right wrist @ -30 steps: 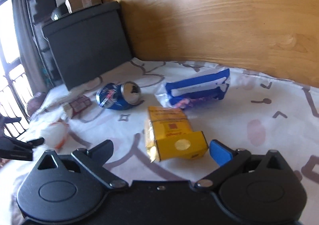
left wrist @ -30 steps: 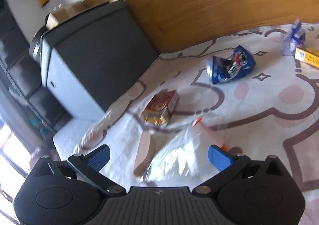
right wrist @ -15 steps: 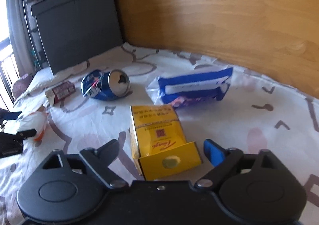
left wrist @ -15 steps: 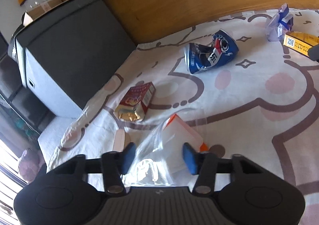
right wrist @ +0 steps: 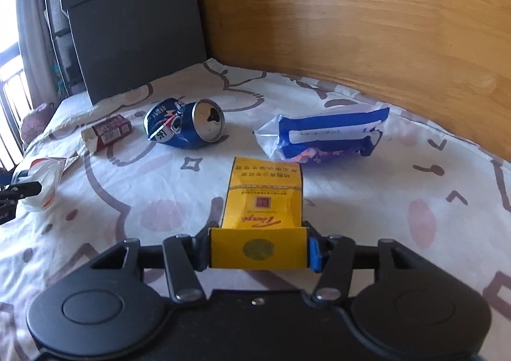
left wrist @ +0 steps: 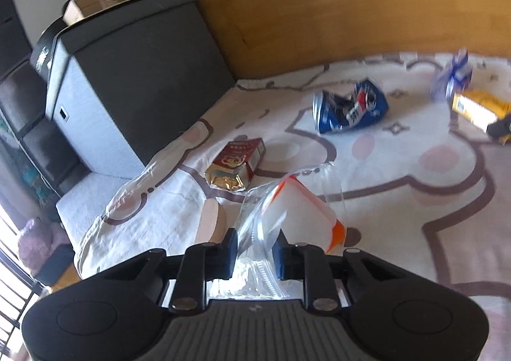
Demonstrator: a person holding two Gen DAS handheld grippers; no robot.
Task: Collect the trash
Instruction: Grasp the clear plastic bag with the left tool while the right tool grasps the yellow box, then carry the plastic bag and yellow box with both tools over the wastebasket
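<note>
1. Our left gripper has just been closing, and its jaws are now pinched together on the clear plastic bag, which has an orange and white piece inside it and lies at the near left of the sheet.
2. Our right gripper has just been closing too; its pads now press both sides of the near end of the yellow carton, which lies flat and points away from us.
3. Beyond the carton, the crushed blue can lies on its side, open end to the right.
4. Left of the can lies the small red packet; to the far right lies the blue wrapper, near the wooden board.
</note>
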